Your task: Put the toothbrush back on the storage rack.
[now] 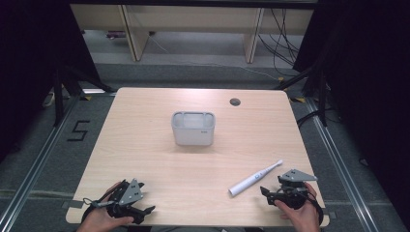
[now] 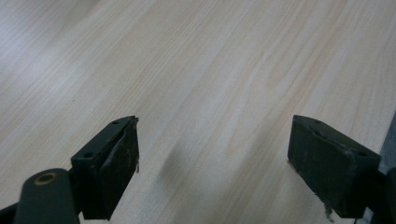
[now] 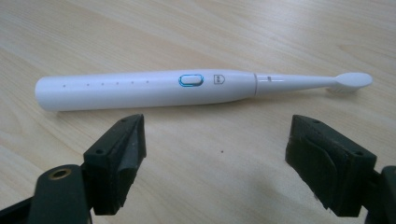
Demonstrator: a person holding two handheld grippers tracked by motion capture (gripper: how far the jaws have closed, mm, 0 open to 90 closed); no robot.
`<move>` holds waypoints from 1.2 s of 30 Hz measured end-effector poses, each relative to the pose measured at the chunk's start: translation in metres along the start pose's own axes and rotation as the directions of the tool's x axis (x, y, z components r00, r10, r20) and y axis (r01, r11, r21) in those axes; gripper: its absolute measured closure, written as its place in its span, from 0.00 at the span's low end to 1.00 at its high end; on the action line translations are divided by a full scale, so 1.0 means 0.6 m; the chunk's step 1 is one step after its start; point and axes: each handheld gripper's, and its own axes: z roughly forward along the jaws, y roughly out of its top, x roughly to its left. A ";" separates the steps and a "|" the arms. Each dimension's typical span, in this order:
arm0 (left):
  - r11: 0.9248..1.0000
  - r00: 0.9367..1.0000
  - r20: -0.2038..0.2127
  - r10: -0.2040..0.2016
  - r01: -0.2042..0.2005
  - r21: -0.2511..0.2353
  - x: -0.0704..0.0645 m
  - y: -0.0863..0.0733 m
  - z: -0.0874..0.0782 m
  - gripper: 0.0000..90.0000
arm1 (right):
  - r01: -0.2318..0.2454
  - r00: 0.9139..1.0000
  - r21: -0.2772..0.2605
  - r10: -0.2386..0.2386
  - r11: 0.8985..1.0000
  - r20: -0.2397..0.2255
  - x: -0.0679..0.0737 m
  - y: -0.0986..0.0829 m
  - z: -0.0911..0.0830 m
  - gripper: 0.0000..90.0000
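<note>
Toothbrush (image 1: pixel 255 178) flat on desk (image 1: pixel 145 145), near front right, head pointing away and right, butt end toward front edge. White, slim, round-bodied; blue-ringed button (image 3: pixel 191 80) facing up. Grey holder (image 1: pixel 193 128) upright mid-desk, well apart from brush, open top.

Right tongs (image 1: pixel 269 194) just beside brush butt, jaws wide apart, empty. In right gripper view brush lies crosswise just beyond the jaw tips, not yet between them. Left tongs (image 1: pixel 143 213) at front left, jaws apart, nothing between, bare wood below.

Step in hand, prob.: pick up brush w/ right tongs.

To do it well:
- Advance so jaws straddle handle, not neck; neck thin, likely to pivot.
- Aim near button, approx. balance pt; grip at butt end likely leaves head drooping.
- Keep jaws square across the body; round and smooth, so may roll or squirt out if pinched off-centre.
- Drop tips close to desk before closing, else only top of curve caught.
- Close slowly, check no roll, then lift level.
- Left tongs free to steady holder later.
</note>
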 end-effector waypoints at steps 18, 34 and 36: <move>1.000 1.000 -0.010 -0.003 0.003 0.002 0.001 0.000 0.000 0.18 | -0.018 1.000 -0.042 0.018 0.999 -0.019 0.019 0.023 -0.002 0.33; 1.000 1.000 -0.011 -0.008 0.008 0.006 0.001 -0.001 -0.001 0.18 | -0.002 0.999 -0.061 -0.001 0.998 -0.047 0.042 0.043 0.005 0.48; 1.000 1.000 -0.006 -0.014 0.014 0.000 0.000 -0.001 0.000 0.18 | 0.001 0.999 -0.064 -0.005 0.998 -0.050 0.047 0.047 0.006 0.52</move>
